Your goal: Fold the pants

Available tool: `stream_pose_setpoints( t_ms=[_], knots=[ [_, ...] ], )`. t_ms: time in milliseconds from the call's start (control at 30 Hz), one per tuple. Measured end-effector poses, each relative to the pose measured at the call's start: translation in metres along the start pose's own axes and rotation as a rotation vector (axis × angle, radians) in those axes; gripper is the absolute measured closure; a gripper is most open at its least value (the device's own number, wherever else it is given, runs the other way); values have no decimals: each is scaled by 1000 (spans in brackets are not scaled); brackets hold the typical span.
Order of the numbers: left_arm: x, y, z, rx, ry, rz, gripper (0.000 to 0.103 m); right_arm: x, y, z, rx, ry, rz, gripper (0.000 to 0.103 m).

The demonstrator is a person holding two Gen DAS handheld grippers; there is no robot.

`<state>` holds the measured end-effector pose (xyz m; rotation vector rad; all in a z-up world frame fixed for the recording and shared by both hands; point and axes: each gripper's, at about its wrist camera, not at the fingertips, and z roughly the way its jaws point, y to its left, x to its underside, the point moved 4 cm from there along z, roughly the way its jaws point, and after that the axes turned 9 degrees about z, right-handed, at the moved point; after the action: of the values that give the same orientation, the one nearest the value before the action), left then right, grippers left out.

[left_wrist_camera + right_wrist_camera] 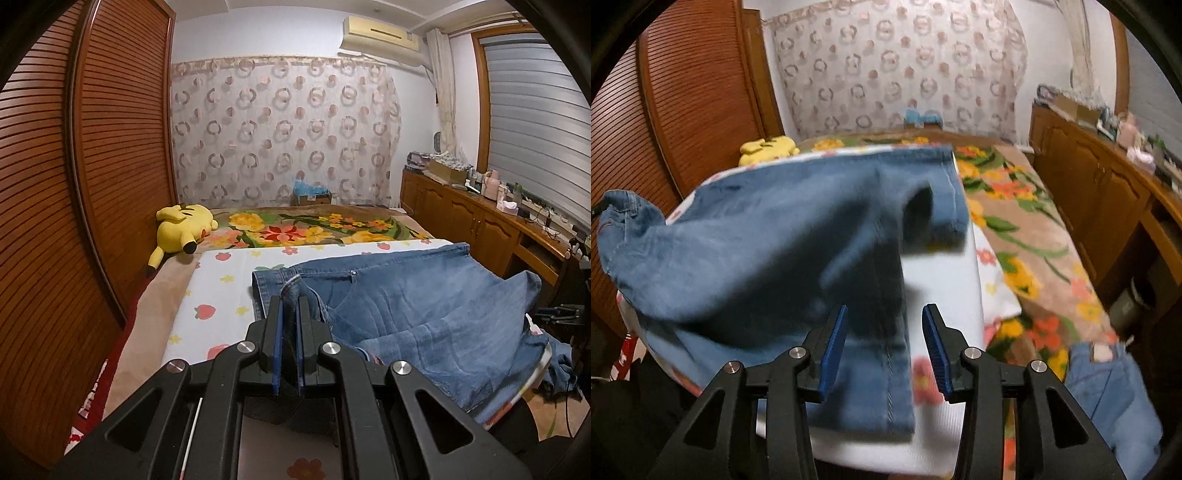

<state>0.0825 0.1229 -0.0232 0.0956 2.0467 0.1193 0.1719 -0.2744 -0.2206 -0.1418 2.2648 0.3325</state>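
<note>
Blue denim pants [406, 302] lie spread over a white sheet [221, 291] printed with strawberries and flowers, on the bed. My left gripper [290, 299] is shut on a fold of the denim near the waistband, close to the pants' left edge. In the right wrist view the pants [757, 251] are blurred, with one doubled-over end [938, 206] toward the far right. My right gripper [885, 310] stands open just above the sheet [942, 280]. A seamed strip of denim lies between its blue pads [834, 347] without being pressed.
A yellow plush toy [181, 229] lies at the far left of the bed on a floral blanket [314, 229]. Slatted wardrobe doors [92, 166] run along the left and a cluttered wooden cabinet [480, 225] along the right. More denim [1108, 387] hangs at the bed's near right.
</note>
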Motion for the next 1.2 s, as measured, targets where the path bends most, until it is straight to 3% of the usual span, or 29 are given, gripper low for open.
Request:
stream_pose_setpoints(
  t_ms=[500,633,667,800,1200],
  knots=[
    [5,2,7,13,26,-2,96,-9,5,20,-17,44,37,60],
    [6,1,7,17,25,-3,96,-1,6,16,-4,35,10,86],
    [5,1,7,14,26,-2,96,0,7,12,-16,26,8,86],
    [5,0,8,13,24,0,96,1,6,-11,-40,-62,23,92],
    [-20,8,-14,-15,-70,-16,96,-26,-6,-117,-31,-361,16,94]
  ],
)
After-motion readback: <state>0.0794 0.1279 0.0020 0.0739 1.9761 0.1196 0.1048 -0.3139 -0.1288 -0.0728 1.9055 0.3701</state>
